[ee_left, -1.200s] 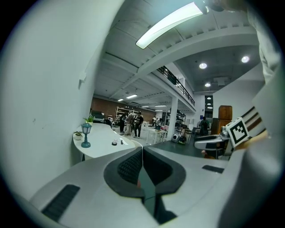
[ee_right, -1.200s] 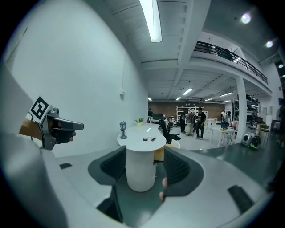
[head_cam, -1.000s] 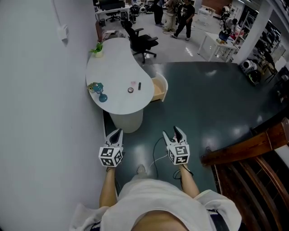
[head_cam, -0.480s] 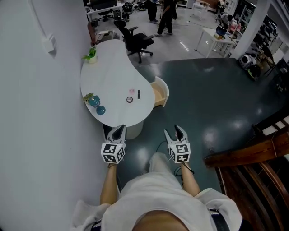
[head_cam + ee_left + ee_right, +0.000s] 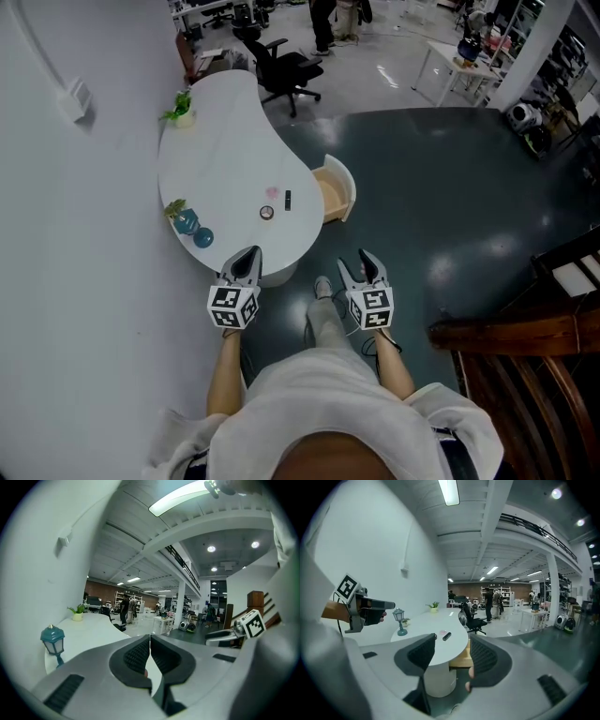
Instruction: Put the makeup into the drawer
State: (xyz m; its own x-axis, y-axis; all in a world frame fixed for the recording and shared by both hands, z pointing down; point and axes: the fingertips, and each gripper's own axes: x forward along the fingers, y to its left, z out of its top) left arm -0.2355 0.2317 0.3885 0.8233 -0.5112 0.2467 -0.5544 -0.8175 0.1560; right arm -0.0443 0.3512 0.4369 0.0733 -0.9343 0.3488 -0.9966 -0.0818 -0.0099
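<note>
On the white curved table [image 5: 220, 159] lie the makeup pieces: a small round compact [image 5: 267, 213], a black stick [image 5: 288, 199] and a pink item [image 5: 273, 191]. The stick [image 5: 446, 635] also shows in the right gripper view. A wooden drawer [image 5: 333, 192] stands pulled out at the table's right side. My left gripper [image 5: 251, 255] is shut and empty, just short of the table's near edge. My right gripper [image 5: 356, 262] is open with nothing between its jaws, which have just been closing a little. It hangs over the floor, short of the drawer.
A teal lantern ornament [image 5: 187, 225] and a potted plant [image 5: 180, 108] stand along the table's wall side. A black office chair [image 5: 281, 67] is beyond the table. A wooden stair railing [image 5: 525, 328] runs at the right. A white wall [image 5: 75, 234] lies close on the left.
Both grippers have moved forward towards the table, which now lies closer. Neither has taken hold of anything.
</note>
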